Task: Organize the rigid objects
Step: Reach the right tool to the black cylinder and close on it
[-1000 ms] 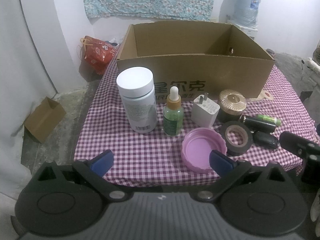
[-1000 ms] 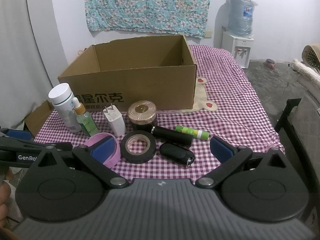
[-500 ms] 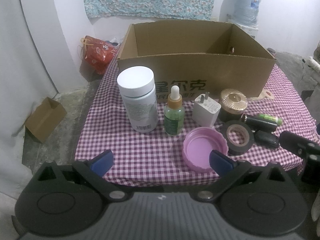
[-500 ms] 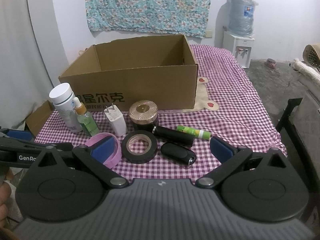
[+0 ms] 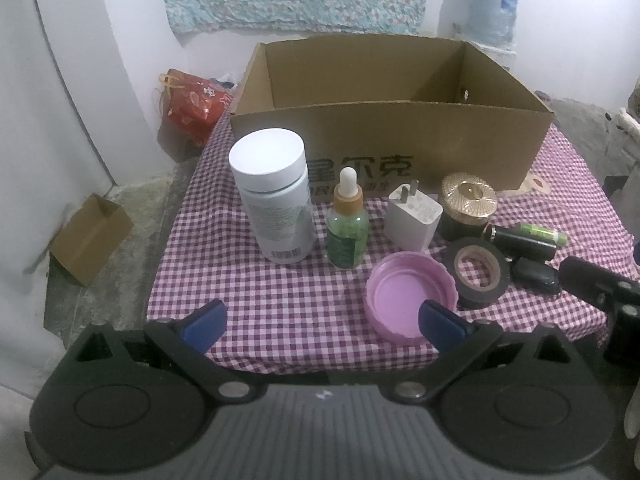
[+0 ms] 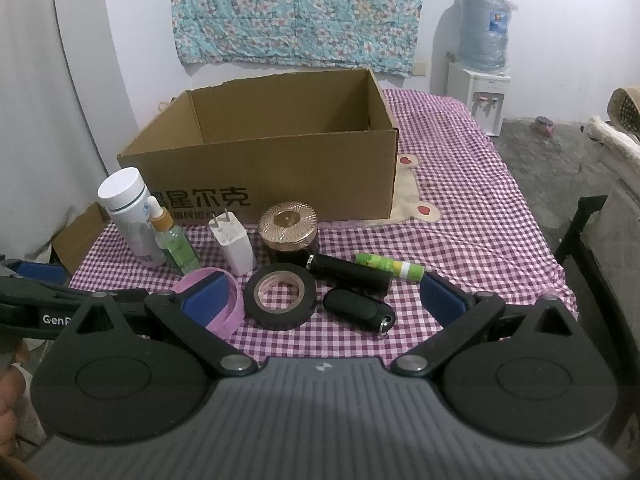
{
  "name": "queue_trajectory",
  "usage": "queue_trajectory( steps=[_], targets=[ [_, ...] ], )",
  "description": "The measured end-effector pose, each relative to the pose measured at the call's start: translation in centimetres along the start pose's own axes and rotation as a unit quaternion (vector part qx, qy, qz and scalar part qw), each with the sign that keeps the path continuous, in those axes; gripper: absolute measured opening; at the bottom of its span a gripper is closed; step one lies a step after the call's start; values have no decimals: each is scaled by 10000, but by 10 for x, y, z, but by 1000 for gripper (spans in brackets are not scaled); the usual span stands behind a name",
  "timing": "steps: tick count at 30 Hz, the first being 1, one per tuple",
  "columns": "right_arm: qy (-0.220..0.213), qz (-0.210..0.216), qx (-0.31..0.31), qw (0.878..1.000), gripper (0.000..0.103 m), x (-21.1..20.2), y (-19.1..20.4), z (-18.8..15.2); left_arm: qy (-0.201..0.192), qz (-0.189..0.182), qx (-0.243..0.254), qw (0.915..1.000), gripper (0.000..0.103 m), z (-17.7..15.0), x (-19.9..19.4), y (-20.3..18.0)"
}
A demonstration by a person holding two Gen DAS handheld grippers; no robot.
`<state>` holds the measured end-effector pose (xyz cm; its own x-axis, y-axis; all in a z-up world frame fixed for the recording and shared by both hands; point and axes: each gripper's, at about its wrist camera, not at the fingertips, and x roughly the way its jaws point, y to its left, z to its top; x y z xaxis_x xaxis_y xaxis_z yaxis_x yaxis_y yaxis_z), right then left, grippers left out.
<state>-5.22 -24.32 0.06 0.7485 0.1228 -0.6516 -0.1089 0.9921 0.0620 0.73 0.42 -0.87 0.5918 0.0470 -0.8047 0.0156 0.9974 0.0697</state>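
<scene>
Eight small items stand or lie on the checked tablecloth (image 6: pixel 460 184) in front of the open cardboard box (image 6: pixel 280 176), none inside it that we can see: a white bottle (image 5: pixel 276 200), a green dropper bottle (image 5: pixel 347 224), a white charger (image 5: pixel 414 216), a gold-lidded jar (image 5: pixel 466 210), a pink lid (image 5: pixel 408 296), a roll of black tape (image 6: pixel 280 296), a black cylinder (image 6: pixel 348 272) with a green tube (image 6: pixel 388 266) touching it behind, and a black key fob (image 6: pixel 358 310). We hold the left gripper (image 5: pixel 320 322) and the right gripper (image 6: pixel 320 298) at the table's near edge, both spread wide and gripping nothing.
</scene>
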Motion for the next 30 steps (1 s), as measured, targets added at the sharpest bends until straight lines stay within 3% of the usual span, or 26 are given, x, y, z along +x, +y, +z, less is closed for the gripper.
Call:
queue_trajectory(
  steps=[5, 14, 24, 30],
  targets=[
    [-84, -28, 54, 9999, 102, 1, -1, 0, -30, -90, 88, 9999, 103, 0, 3, -4],
    [-228, 112, 359, 9990, 102, 7, -26, -9, -181, -703, 625, 9954, 102, -5, 14, -24],
    [-205, 266, 823, 9960, 100, 27, -52, -16, -502, -1641, 962, 9805, 95, -3, 20, -38],
    [-212, 416, 758, 9960, 88, 39, -65, -11, -352, -1948, 1324, 9712, 85, 6, 27, -61]
  ],
)
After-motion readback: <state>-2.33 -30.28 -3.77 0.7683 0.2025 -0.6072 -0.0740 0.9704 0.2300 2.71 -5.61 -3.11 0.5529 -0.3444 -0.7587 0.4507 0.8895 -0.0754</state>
